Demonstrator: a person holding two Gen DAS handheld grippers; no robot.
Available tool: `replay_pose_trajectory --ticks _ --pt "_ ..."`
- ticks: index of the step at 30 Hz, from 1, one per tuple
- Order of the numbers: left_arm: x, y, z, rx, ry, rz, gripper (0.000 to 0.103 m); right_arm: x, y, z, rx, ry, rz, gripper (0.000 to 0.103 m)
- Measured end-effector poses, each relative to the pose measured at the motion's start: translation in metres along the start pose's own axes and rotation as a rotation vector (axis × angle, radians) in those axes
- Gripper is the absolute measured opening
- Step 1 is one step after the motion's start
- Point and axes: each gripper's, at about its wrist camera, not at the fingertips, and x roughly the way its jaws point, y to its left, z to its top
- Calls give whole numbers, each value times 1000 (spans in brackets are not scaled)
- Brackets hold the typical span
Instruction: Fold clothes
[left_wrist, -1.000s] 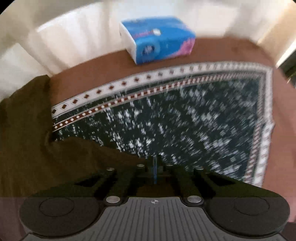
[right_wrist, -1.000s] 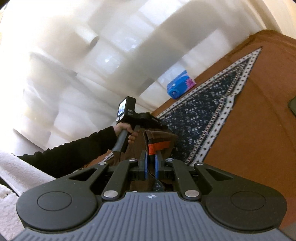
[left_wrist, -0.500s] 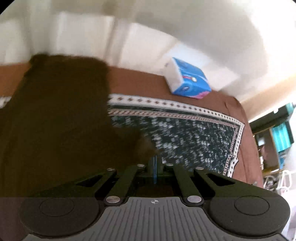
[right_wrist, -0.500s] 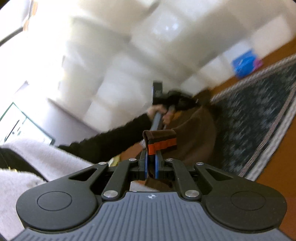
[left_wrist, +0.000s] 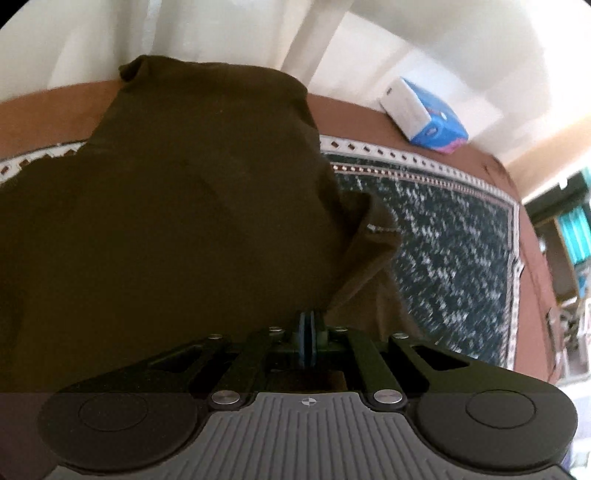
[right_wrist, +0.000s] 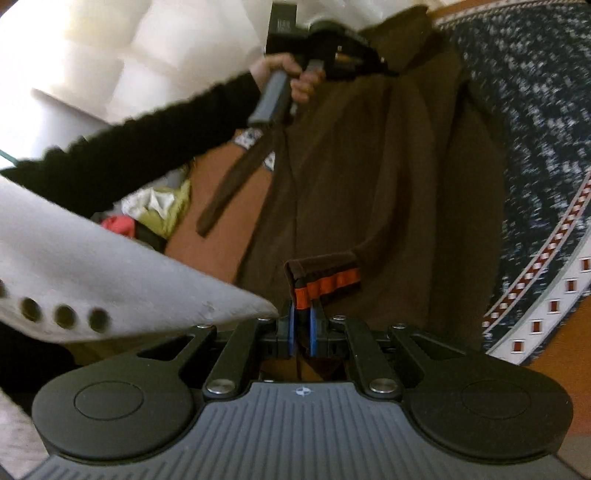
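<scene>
A dark brown garment (left_wrist: 177, 206) fills the left of the left wrist view, lifted above the patterned cloth. My left gripper (left_wrist: 307, 325) is shut on a fold of it. In the right wrist view the same garment (right_wrist: 388, 177) hangs stretched between both grippers. My right gripper (right_wrist: 303, 321) is shut on its cuff, which has an orange band (right_wrist: 325, 286). The left gripper (right_wrist: 332, 40) shows at the top of that view, held in a hand, gripping the far end of the garment.
A dark blue speckled cloth with a white and red border (left_wrist: 461, 236) covers the brown surface (left_wrist: 351, 118). A blue tissue pack (left_wrist: 424, 116) lies at the far edge by the white wall. Loose clothes (right_wrist: 155, 206) lie below at the left.
Both grippers have lifted and swung the garment; it now hangs stretched between them. The left view has turned left, the tissue pack shifting right. The right view has tilted down toward the cloth.
</scene>
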Motion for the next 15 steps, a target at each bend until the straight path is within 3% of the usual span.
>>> replay_pose_trajectory --ticks 5,10,13,15 --pt "-5 10 -5 16 4 5 23 25 10 2 -45 73 -22 11" --pt "-16 19 -7 19 1 -1 23 46 17 -6 -120 231 -57 12" --pt "-24 21 -7 34 -1 -8 23 49 17 -7 -148 316 -89 21" --pt "-32 19 -6 48 -12 -18 24 41 19 -4 -158 350 -105 42"
